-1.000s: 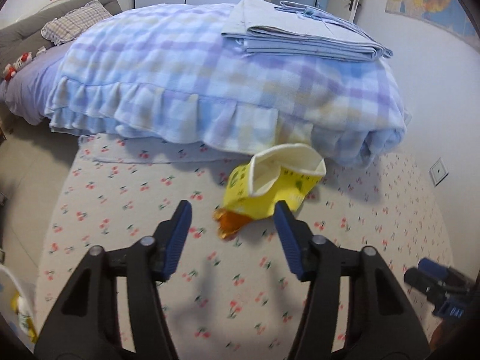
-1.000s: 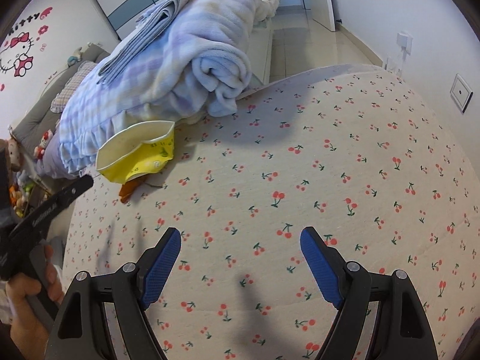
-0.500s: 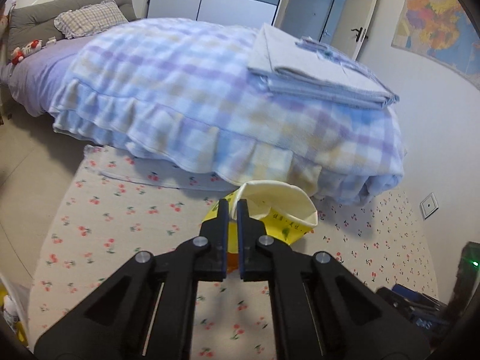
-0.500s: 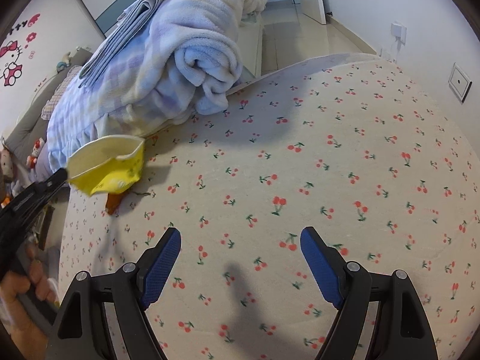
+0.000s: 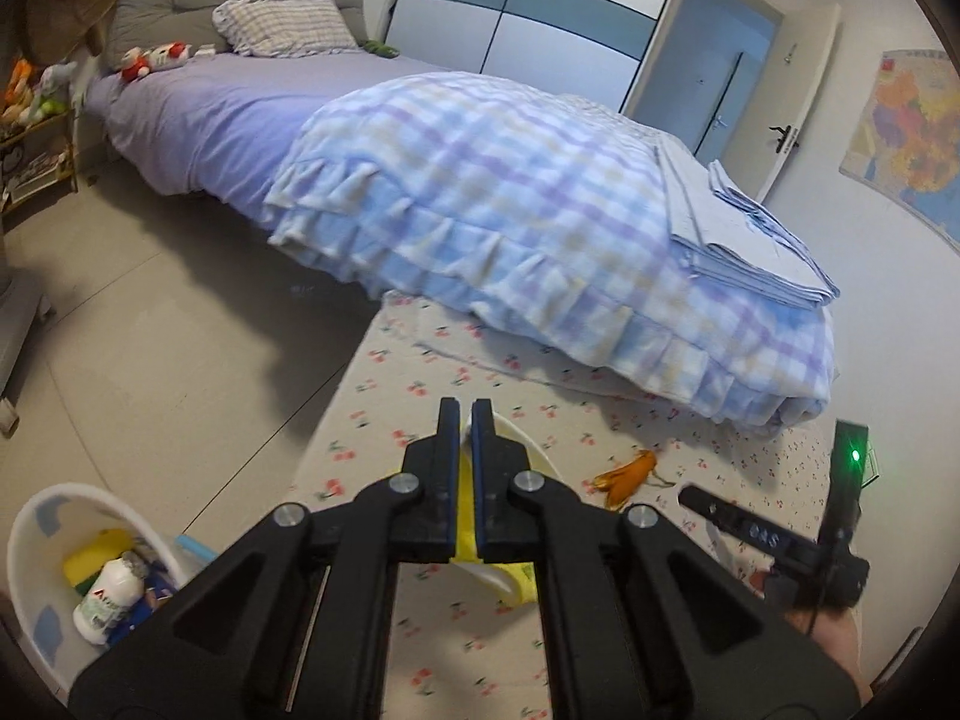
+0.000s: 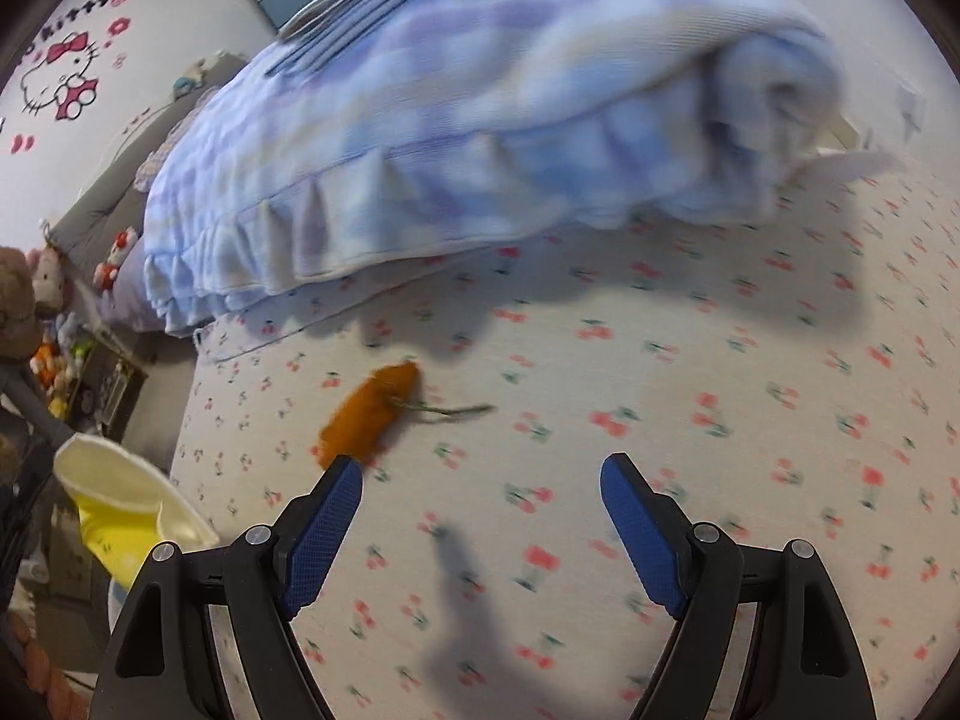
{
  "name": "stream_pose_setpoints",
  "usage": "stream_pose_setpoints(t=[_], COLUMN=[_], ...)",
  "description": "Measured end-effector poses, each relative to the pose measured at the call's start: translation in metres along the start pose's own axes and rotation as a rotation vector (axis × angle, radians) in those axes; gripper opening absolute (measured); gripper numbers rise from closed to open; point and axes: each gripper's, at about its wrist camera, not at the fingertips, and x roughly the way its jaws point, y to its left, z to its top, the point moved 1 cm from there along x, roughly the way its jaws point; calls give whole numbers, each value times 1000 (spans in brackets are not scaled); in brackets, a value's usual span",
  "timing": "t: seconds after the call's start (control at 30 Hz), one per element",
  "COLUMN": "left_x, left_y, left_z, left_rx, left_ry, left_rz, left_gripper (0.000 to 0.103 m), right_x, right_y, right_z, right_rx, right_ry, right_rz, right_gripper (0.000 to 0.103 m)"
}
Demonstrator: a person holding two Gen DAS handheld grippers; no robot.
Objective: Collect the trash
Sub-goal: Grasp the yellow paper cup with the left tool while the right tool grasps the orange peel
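Note:
My left gripper (image 5: 465,414) is shut on a yellow-and-white paper bag (image 5: 513,585), held above the cherry-print sheet; the bag also shows at the left edge of the right wrist view (image 6: 129,510). An orange peel (image 5: 627,471) lies on the sheet to the right of the left gripper. In the right wrist view the peel (image 6: 369,411) lies just ahead-left of my open, empty right gripper (image 6: 483,489). A white trash bin (image 5: 66,570) with a bottle and other trash stands on the floor at lower left.
A folded blue plaid blanket (image 5: 510,222) with folded sheets (image 5: 738,240) on top lies across the bed beyond the peel. The grey tiled floor (image 5: 138,348) lies left of the bed. A shelf of toys (image 5: 36,120) stands at far left.
The left gripper shut on the yellow bag, lifted it off the sheet and swung left toward the bin. The right gripper moved closer to the orange peel, staying open.

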Motion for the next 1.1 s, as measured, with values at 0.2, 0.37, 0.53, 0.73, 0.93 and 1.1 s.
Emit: stream_pose_setpoints(t=[0.2,0.37,0.53,0.73,0.93,1.1], left_x=[-11,-21,-33,-61,-100,-130], left_y=[29,43,49,52,63,81], left_z=[-7,-10,-14,-20,-28,-35], left_rx=[-7,-10,-4,4,-10,-52], left_ry=[22,31,40,43,22,5], left_rz=[24,28,37,42,47,48], left_gripper=[4,4,4,4,4,4], right_x=[34,44,40,12,-29,-64], right_y=[30,52,63,64,69,80], right_z=[9,6,-7,-30,-52,-73], right_rx=[33,-46,-81,-84,-116,-160], right_ry=[-1,-29,1,38,40,42], right_rz=[27,-85,-89,-80,-61,-47], right_gripper=[80,54,22,18,18,18])
